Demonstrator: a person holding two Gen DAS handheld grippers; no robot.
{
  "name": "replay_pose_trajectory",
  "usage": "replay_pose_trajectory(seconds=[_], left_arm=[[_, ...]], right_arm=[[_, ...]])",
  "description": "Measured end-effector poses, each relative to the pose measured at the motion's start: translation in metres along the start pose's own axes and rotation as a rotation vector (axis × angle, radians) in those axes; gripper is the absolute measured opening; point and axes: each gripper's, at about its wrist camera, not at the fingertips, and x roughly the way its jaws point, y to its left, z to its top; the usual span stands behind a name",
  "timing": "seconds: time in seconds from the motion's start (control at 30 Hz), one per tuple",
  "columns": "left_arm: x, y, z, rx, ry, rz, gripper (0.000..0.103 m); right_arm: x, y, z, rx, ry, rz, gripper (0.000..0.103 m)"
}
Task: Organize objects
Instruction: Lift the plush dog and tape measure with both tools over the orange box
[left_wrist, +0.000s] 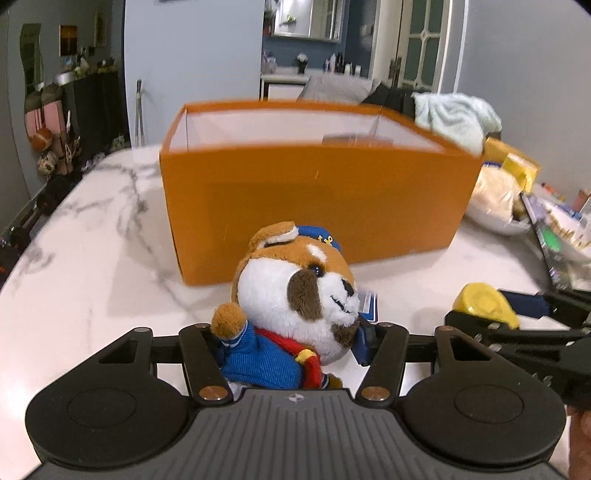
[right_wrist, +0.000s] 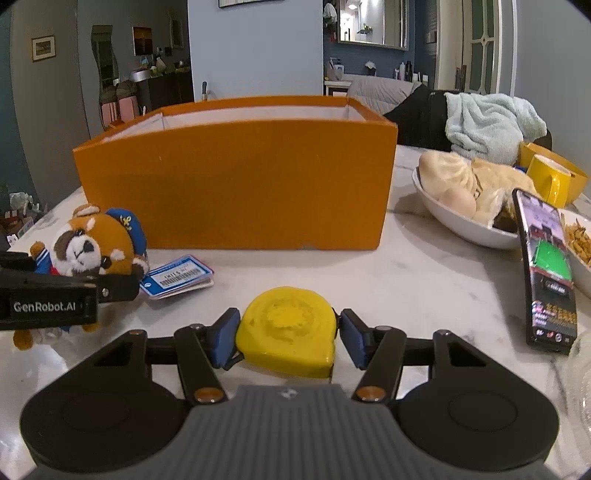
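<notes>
A small plush red panda in a blue sailor jacket, red scarf and blue cap (left_wrist: 295, 295) sits just in front of the tall orange cardboard box with a white lining (left_wrist: 314, 192), clamped at the body between the blue pads of the left gripper (left_wrist: 291, 343). The hold is low on the torso, so the head stays free above the jaws; that looks like a grip chosen for carrying the toy over the box wall. A paper hang tag with a barcode (right_wrist: 177, 277) trails from the toy onto the white marble-patterned table (left_wrist: 92, 258) in front of the box.

To the right of the toy, also in front of the box, a flat yellow rounded tape-measure case (right_wrist: 288, 332) is pinched across its width by the right gripper (right_wrist: 288, 336), pads pressed on both sides. Both things appear raised slightly off the table, though the gap is hard to judge.

The box stands open-topped, its near wall facing both grippers, so it is most likely the place for both things. Right of the box lie a white bowl holding a beige plush (right_wrist: 461, 221), a propped black phone with a lit screen (right_wrist: 546, 273) and a yellow mug (right_wrist: 550, 177), none in the way.
</notes>
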Motion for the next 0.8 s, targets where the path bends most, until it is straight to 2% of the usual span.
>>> replay_pose_trajectory(seconds=[0.4,0.6,0.8], left_arm=[[-0.047,-0.011,0.052,0.037,-0.149,-0.05,0.067],[-0.048,-0.008,0.083,0.071,-0.183,-0.044,0.067],[-0.036,0.0,0.117,0.093,-0.2,-0.013,0.067]], right_arm=[[-0.041,0.0,0.044,-0.032,-0.093,0.011,0.061],[-0.051,0.005,0.084,-0.043,-0.158,0.026,0.061],[-0.041,0.016,0.124,-0.08,-0.201,0.026,0.061]])
